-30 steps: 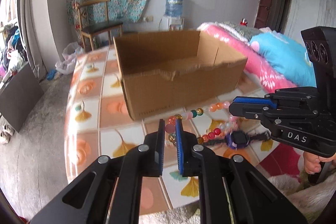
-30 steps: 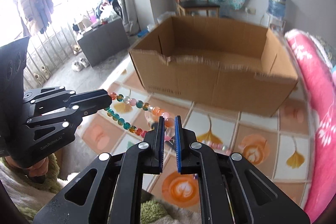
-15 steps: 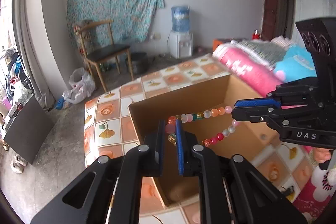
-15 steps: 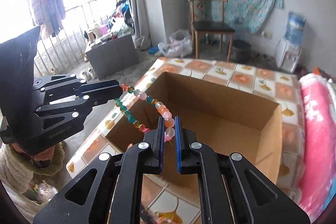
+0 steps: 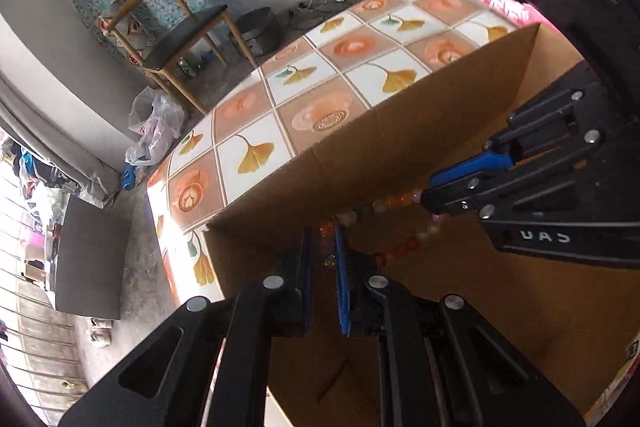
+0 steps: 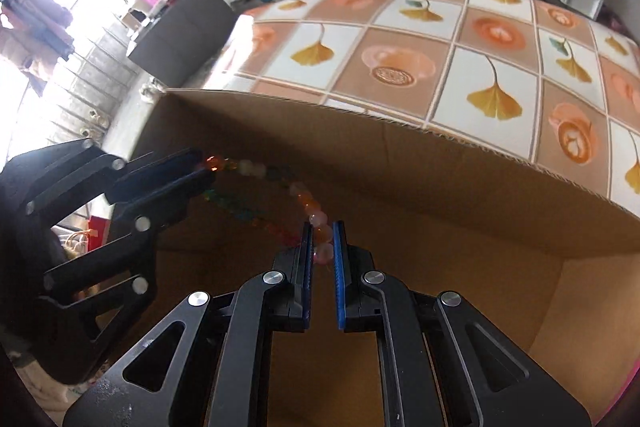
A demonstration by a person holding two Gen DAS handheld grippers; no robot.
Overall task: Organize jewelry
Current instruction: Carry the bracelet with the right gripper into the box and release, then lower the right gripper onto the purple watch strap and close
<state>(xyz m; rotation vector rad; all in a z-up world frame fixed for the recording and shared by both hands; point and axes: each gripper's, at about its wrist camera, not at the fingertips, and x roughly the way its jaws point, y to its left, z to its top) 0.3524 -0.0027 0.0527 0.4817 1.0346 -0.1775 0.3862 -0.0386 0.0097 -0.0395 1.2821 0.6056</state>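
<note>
We clamp the beaded strand [image 6: 308, 205] between both claws: our right gripper [image 6: 322, 247] pinches pink and orange beads at its tips, our left gripper [image 5: 323, 245] pinches the other end. The strand's long axis runs claw to claw, sagging between them. Directly below and ahead of both lies the open cardboard box [image 6: 400, 163]; beyond it, the tiled tabletop [image 6: 496, 47].
</note>
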